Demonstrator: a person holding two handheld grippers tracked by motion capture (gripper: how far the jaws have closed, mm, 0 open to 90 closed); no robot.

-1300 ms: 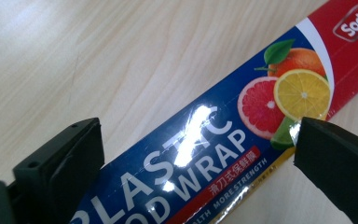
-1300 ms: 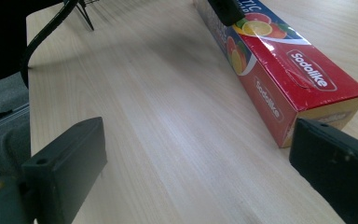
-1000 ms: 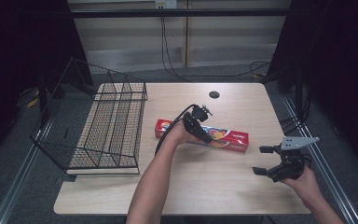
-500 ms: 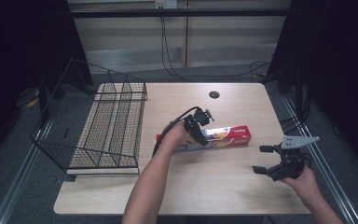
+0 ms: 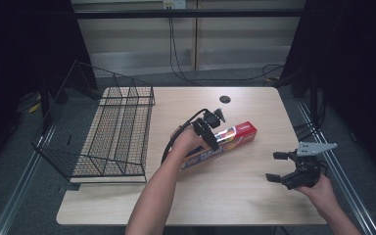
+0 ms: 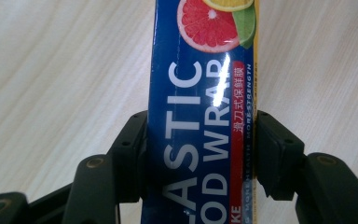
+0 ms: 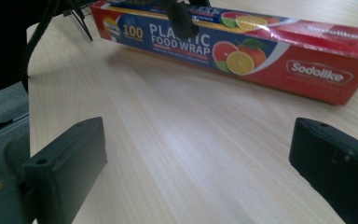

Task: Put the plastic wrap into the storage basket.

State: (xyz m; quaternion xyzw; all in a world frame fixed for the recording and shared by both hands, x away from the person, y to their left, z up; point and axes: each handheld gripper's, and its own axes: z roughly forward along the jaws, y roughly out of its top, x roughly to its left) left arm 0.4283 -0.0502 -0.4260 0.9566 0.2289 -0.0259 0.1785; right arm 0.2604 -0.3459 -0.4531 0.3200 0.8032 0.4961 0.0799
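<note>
A long red and blue plastic food wrap box lies slantwise across the middle of the table. My left gripper is shut on its blue part, one jaw on each long side. In the left gripper view the box runs up between the two black fingers. From the right gripper view, the blue end of the box is raised off the wood while the red end rests on it. My right gripper hovers open near the table's right front, apart from the box, with bare wood between its fingers.
A black wire rack stands at the table's left side and overhangs the left edge. A dark round hole sits near the far edge of the wooden table. Cables hang against the back wall.
The left gripper has turned the box from lying nearly level to a slant, its blue end swinging toward the person and lifting. The right gripper has stayed where it was.
</note>
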